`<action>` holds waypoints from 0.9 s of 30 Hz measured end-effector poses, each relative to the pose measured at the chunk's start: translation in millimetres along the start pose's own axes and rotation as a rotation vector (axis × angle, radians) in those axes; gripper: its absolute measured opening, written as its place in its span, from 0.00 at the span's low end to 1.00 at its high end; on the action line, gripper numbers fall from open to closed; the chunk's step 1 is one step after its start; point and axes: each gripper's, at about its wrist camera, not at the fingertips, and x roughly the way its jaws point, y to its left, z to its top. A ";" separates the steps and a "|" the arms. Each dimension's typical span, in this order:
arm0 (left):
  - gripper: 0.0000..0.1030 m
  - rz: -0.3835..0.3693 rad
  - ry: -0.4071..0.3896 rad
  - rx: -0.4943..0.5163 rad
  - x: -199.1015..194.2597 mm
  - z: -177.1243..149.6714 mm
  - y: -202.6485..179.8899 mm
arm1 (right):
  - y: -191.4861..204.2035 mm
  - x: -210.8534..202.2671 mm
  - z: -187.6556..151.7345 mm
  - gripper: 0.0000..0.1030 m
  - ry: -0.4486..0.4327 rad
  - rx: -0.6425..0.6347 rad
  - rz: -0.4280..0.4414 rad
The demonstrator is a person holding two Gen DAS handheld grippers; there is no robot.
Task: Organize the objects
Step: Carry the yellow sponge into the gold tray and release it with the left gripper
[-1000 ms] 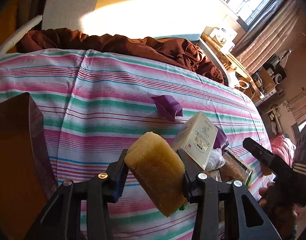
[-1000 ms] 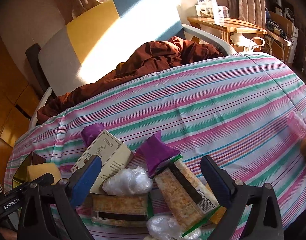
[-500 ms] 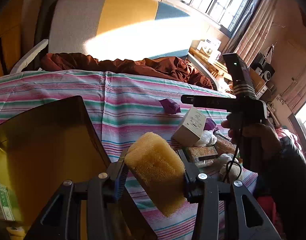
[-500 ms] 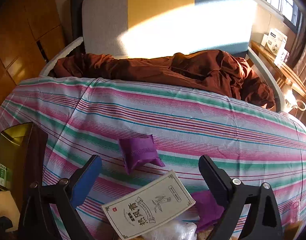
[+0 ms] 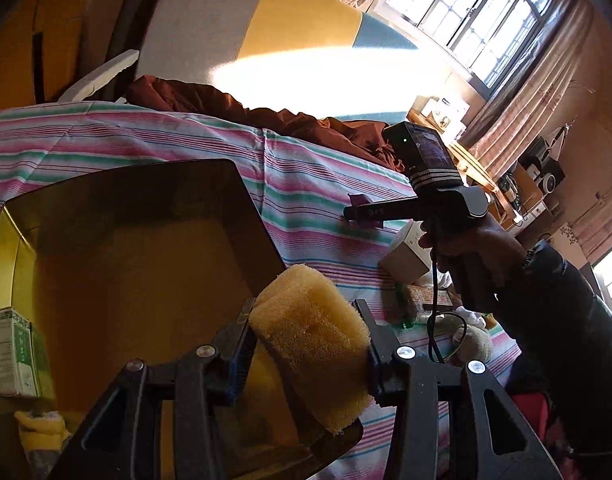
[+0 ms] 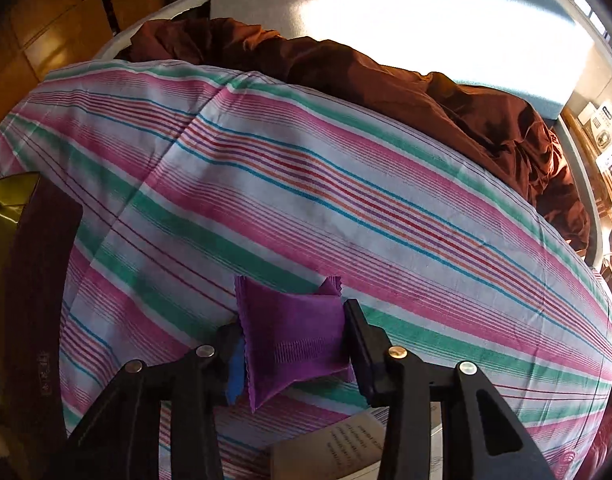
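The yellow sponge [image 5: 310, 344] is soft and very light; it gives under pressure, so it is best held across its short sides, near the middle, and not squeezed hard. The left gripper [image 5: 306, 344] has it in this way: the jaws are closed on the two side faces and the sponge stands out above and below them, tilted. It hangs over the near right corner of the dark open box [image 5: 145, 248], which lies on the striped sheet [image 5: 306, 184]. Inside the box, at its left side, a small green and white carton [image 5: 13, 352] is standing.

The purple sachet [image 6: 293, 344] is a small flat pouch with zigzag edges (probably a light filling inside, I cannot tell what). It is limp and a little smooth, so it can slide out; I think the grip should be on the full body, not on the thin sealed edge. The right gripper [image 6: 293, 346] is closing now, with the sachet between the jaws, and both fingers already touch its sides. The sachet lies on the sheet, to the right of the box and well apart from it, with a beige printed box [image 6: 346, 448] just on its near side.
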 end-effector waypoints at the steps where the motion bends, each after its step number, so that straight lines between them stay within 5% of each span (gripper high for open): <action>1: 0.45 0.004 -0.003 -0.005 -1.6 -1.9 2.3 | 7.8 -2.4 -4.4 0.41 -0.006 -0.006 0.019; 15: 0.45 0.080 -0.056 -0.065 -46.5 -34.6 37.4 | 79.1 -45.6 -104.9 0.41 -0.024 -0.099 0.083; 22: 0.46 0.131 -0.105 -0.126 -73.2 -49.4 72.6 | 63.9 -62.5 -160.7 0.41 -0.074 -0.003 0.128; 27: 0.47 0.211 -0.159 -0.183 -93.4 -39.5 111.4 | 66.2 -64.7 -161.3 0.41 -0.090 -0.008 0.106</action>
